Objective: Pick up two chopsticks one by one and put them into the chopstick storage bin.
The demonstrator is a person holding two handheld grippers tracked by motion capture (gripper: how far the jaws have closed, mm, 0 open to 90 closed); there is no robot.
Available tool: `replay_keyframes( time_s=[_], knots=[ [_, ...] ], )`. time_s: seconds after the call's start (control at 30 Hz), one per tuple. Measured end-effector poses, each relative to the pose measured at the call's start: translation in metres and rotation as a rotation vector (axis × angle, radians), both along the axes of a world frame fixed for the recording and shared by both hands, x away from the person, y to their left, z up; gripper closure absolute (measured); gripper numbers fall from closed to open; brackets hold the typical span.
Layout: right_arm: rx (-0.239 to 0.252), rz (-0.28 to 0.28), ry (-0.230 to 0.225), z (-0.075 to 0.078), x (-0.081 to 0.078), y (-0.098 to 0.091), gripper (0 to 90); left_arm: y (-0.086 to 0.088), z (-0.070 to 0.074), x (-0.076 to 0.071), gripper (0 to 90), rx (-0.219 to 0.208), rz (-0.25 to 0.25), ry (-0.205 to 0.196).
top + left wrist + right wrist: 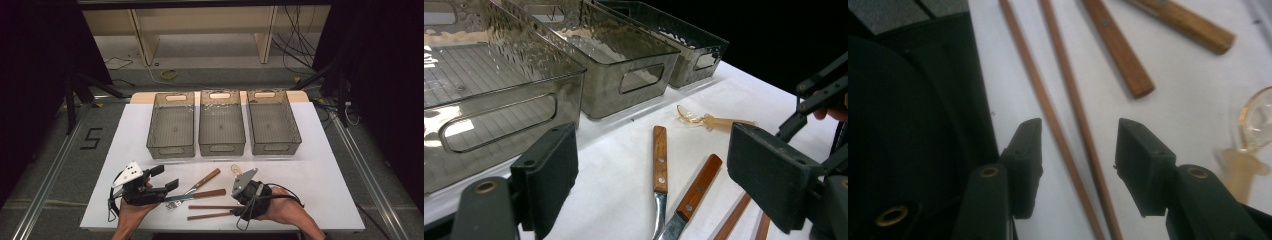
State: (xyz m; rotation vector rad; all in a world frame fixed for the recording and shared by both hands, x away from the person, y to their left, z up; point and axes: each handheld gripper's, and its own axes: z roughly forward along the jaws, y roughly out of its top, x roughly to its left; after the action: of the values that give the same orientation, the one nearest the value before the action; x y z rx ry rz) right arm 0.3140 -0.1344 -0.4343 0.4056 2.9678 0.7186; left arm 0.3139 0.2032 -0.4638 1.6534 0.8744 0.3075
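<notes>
Two thin brown chopsticks [1068, 100] lie side by side on the white table [320, 175], and both run between the jaws of my right gripper [1084, 150]. Its pads stand apart on either side of them without pressing. In the high view this right gripper [242, 202] hangs over the chopsticks' [210, 211] right ends. My left gripper [166, 177] rests at the front left, jaws wide open and holding nothing. Two wooden-handled utensils [674, 185] lie ahead of it, and a clear amber spoon [704, 119] lies beyond them.
Three grey see-through bins [220, 125] stand in a row across the back of the table, their handle slots facing me. The table's front edge runs just under both hands. Dark floor and cables surround the table.
</notes>
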Motion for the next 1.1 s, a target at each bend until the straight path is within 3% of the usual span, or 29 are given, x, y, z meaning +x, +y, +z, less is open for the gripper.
replay_keyframes(
  time_s=[0.43,0.77,1.1],
  knots=[
    [-0.125,0.047,0.05,-0.02,0.001,0.004,67.8,0.0,0.0,0.0,19.8,0.004,-0.004,0.001],
    [-0.219,0.073,0.048,-0.027,0.004,0.007,74.5,0.0,0.0,0.0,19.8,0.003,-0.004,0.001],
    [-0.27,0.12,0.044,-0.027,0.003,0.013,83.7,0.0,0.0,0.0,19.8,0.004,-0.004,0.001]
  ],
)
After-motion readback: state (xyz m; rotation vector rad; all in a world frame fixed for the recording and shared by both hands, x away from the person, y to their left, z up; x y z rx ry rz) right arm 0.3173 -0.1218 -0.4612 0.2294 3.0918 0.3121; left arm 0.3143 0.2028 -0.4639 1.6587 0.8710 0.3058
